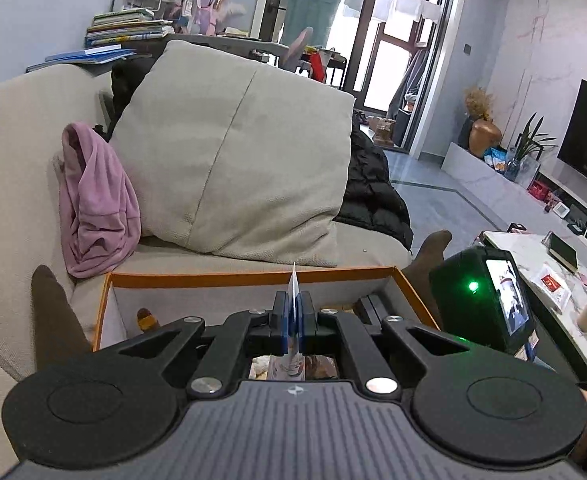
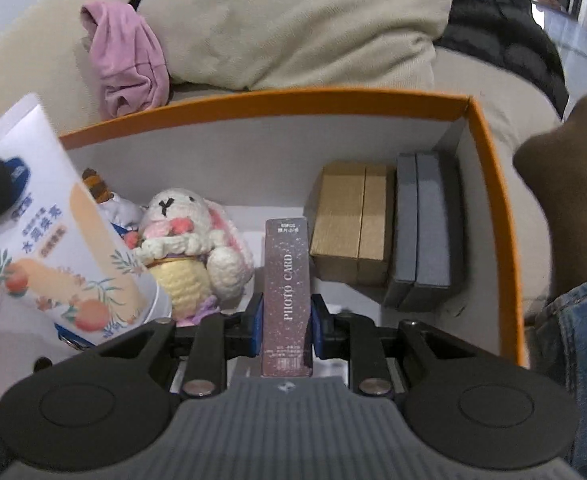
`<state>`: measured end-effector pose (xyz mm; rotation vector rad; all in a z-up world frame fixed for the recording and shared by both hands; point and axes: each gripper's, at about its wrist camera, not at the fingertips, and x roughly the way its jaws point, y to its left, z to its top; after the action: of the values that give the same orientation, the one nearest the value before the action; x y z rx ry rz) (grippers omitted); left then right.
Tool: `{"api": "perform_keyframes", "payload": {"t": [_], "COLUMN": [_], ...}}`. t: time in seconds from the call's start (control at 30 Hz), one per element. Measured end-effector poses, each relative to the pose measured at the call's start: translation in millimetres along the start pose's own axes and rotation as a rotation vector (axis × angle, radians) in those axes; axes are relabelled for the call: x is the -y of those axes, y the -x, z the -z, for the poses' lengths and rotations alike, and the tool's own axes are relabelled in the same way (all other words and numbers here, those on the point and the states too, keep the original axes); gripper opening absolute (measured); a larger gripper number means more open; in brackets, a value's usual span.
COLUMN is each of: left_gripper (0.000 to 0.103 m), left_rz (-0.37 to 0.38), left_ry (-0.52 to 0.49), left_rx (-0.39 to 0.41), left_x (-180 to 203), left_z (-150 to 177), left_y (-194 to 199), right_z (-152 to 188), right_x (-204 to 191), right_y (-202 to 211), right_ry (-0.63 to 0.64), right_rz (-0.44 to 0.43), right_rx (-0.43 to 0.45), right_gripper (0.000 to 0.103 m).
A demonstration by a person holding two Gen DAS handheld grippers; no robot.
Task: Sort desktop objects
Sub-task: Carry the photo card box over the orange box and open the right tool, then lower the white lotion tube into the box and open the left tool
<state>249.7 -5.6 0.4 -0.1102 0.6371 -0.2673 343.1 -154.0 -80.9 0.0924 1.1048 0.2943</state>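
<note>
My left gripper (image 1: pixel 292 316) is shut on the flat crimped end of a white tube with orange fruit print (image 1: pixel 293 284), held over the orange-rimmed box (image 1: pixel 229 278). The same tube (image 2: pixel 65 248) shows at the left of the right wrist view, hanging over the box's left side. My right gripper (image 2: pixel 286 316) is shut on a dark pink "PHOTO CARD" box (image 2: pixel 286 280), held inside the orange box (image 2: pixel 493 184) near its front middle. A crocheted white rabbit (image 2: pixel 193 240) lies in the box, left of the card box.
Two gold boxes (image 2: pixel 353 224) and two grey boxes (image 2: pixel 421 228) stand against the box's right wall. A small striped toy (image 2: pixel 97 186) lies behind the tube. The box rests on a beige sofa with a cushion (image 1: pixel 229 148), pink cloth (image 1: pixel 93 204) and black jacket (image 1: pixel 373 192). A marble table (image 1: pixel 541 268) stands right.
</note>
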Motion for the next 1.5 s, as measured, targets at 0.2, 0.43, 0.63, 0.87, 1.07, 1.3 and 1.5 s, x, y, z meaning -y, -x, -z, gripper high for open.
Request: {"api": "perform_keyframes", "payload": {"t": [0.2,0.43,0.63,0.87,1.07,1.3,1.5], "left_gripper": [0.004,0.004,0.004,0.004,0.004,0.004,0.004], "left_rz": [0.010,0.015,0.010,-0.007,-0.086,-0.071,-0.051], "left_ry": [0.018,0.022,0.015,-0.022,-0.106,-0.100,-0.089], "left_rx": [0.004,0.025,0.017,0.009,0.040,0.045,0.006], "left_x": [-2.9,-2.8,-5.3,1.6,12.8,14.0,11.7], "left_z": [-0.5,-8.6,-11.6,-18.3,-15.8,-2.8,-4.4], "left_y": [0.1,-8.9,-22.3,-54.7,-78.8,-83.6,-81.1], "right_z": [4.1,21.7,12.2,-1.7,-6.6,-6.0,-7.9], "right_x": [-3.0,-19.8,-20.8,-12.9,-3.6,-1.5,0.1], "right_y": [26.0,28.1,-2.2,-10.9,-10.1,-12.6,-7.1], "right_ry": [0.145,0.444,0.321,0.226,0.192,0.175,0.184], "right_rz": [-0.058,-0.012,-0.041,-0.056,-0.076,-0.131,-0.158], "right_rx": [-0.023,-0.188,-0.268,-0.218,-0.195,-0.185,-0.173], "right_gripper": [0.042,0.017,0.008,0.006,0.006,0.009,0.011]}}
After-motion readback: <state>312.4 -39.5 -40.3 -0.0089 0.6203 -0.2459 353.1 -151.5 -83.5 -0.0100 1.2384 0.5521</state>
